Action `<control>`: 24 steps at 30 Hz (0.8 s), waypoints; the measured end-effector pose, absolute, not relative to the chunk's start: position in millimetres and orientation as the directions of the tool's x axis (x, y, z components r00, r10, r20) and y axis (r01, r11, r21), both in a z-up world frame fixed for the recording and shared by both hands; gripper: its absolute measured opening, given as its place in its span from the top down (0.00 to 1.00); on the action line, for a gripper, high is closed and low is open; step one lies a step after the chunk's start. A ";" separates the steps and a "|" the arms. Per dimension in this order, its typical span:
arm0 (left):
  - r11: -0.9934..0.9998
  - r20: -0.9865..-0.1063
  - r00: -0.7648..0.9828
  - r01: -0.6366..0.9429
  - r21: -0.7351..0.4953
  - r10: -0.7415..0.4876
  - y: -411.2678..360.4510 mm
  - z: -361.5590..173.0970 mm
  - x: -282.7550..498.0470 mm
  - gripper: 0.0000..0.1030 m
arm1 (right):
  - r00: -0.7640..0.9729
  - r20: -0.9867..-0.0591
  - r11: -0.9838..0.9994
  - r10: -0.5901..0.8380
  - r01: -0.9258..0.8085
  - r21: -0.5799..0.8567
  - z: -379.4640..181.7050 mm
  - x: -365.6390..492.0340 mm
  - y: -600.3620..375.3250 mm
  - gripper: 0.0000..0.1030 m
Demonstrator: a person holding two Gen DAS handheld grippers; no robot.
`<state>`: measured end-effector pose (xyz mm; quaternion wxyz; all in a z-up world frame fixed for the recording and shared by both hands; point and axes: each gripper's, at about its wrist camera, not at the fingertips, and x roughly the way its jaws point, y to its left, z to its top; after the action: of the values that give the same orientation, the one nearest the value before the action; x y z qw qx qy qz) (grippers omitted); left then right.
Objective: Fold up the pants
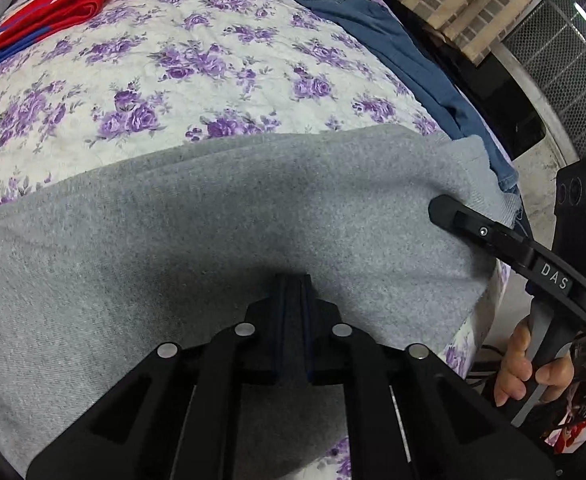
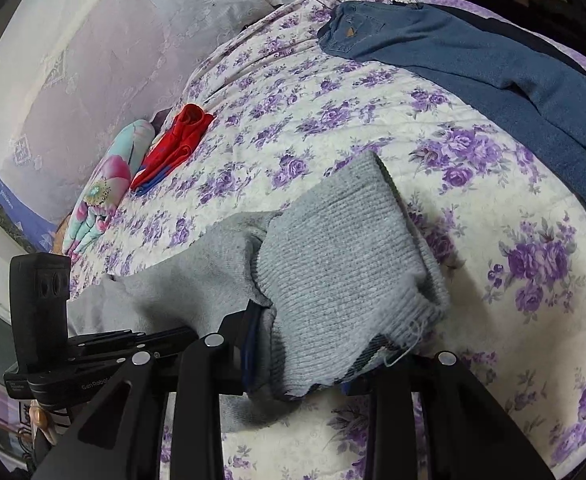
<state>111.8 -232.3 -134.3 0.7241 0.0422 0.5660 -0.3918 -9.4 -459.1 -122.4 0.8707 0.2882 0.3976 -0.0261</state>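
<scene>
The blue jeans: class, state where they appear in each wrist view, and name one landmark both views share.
Left wrist view: the blue jeans run from top centre down the bed's right edge, beyond the grey pants.
Right wrist view: the jeans cross the upper right, beyond the grey cuff.
Shared landmark: the red garment on the floral quilt.

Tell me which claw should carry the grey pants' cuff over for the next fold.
Right. The right claw has the ribbed cuff between its fingers, at the free end of the grey pants. The left claw is shut over the middle of the cloth.
</scene>
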 end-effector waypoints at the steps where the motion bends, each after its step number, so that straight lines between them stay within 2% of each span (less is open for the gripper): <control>1: 0.689 -0.852 0.054 0.616 -0.383 -0.521 -232.2 -134.5 111.5 0.93 | 0.682 -0.708 0.832 0.184 0.275 0.481 -122.4 -9.3 -459.6 0.70; 4: 0.683 -0.849 0.064 0.627 -0.376 -0.525 -229.4 -132.2 107.6 0.93 | 0.683 -0.706 0.822 0.186 0.287 0.493 -120.3 -9.8 -460.0 0.71; 7: 0.652 -0.821 0.032 0.626 -0.427 -0.569 -216.3 -121.1 104.8 0.94 | 0.706 -0.688 0.824 0.168 0.282 0.491 -104.5 -13.0 -455.1 0.71; 11: 0.680 -0.776 0.129 0.583 -0.444 -0.617 -145.0 -89.7 113.5 0.94 | 0.731 -0.676 0.865 0.096 0.274 0.419 -74.3 -13.7 -433.9 0.71; 16: 0.866 -0.797 0.380 0.372 -0.333 -0.469 -4.9 -61.6 132.8 0.94 | 0.736 -0.668 0.955 -0.106 0.262 0.137 -33.8 1.6 -361.2 0.71; 20: 0.905 -0.782 0.457 0.249 -0.345 -0.424 79.2 -59.2 132.1 0.94 | 0.749 -0.655 0.990 -0.099 0.141 0.012 -16.2 27.0 -289.5 0.72; 24: 0.896 -0.774 0.452 0.214 -0.389 -0.443 111.5 -69.8 135.1 0.94 | 0.713 -0.691 0.989 -0.117 0.022 -0.145 -29.7 64.0 -208.8 0.72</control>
<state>135.1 111.5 -69.8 0.8437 -0.1181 0.4860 -0.1948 64.0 -208.8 -29.7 0.9233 -0.0630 0.3769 -0.0374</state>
